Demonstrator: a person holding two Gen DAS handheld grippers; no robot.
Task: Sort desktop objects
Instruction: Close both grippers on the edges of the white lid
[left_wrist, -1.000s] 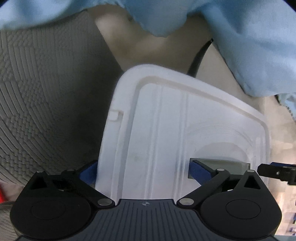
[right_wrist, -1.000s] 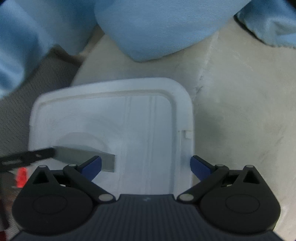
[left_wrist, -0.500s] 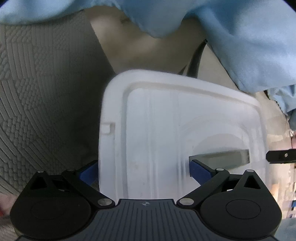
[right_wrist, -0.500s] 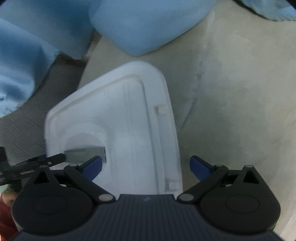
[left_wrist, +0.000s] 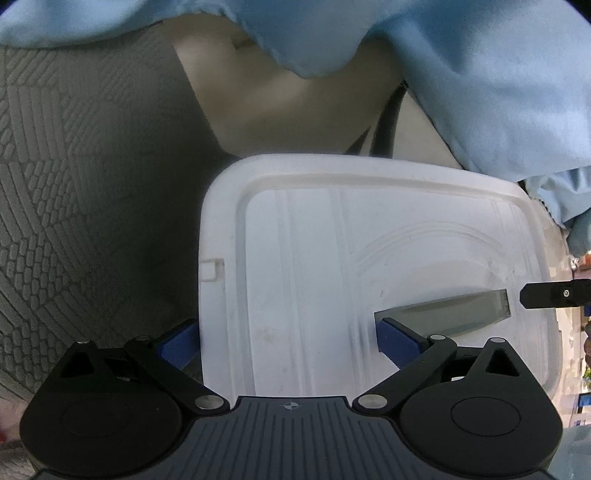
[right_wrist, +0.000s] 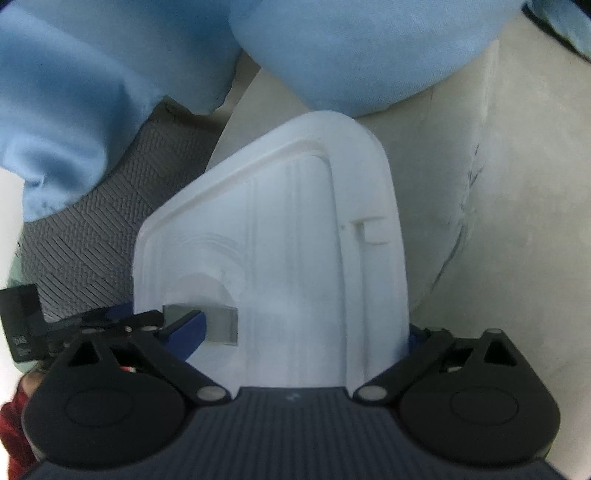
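The left hand-held gripper (left_wrist: 288, 339) is straddling one side of a white plastic lid (left_wrist: 314, 280), its blue fingertips (left_wrist: 397, 336) spread wide, one lying over the lid's face and the other sitting just outside the lid's left edge. Whether they are pressing on the lid cannot be told. A small rectangular notch (left_wrist: 211, 269) is showing on that left rim. The tip of another black gripper (left_wrist: 554, 293) is reaching in from the right, beside a grey rectangular window (left_wrist: 454, 314) in the lid. A grey textured mat (left_wrist: 85, 206) is lying to the left on the pale desk (left_wrist: 273, 107). Light blue cloth (left_wrist: 480, 81) is hanging across the top, and a dark cable (left_wrist: 388, 125) is running beneath it.
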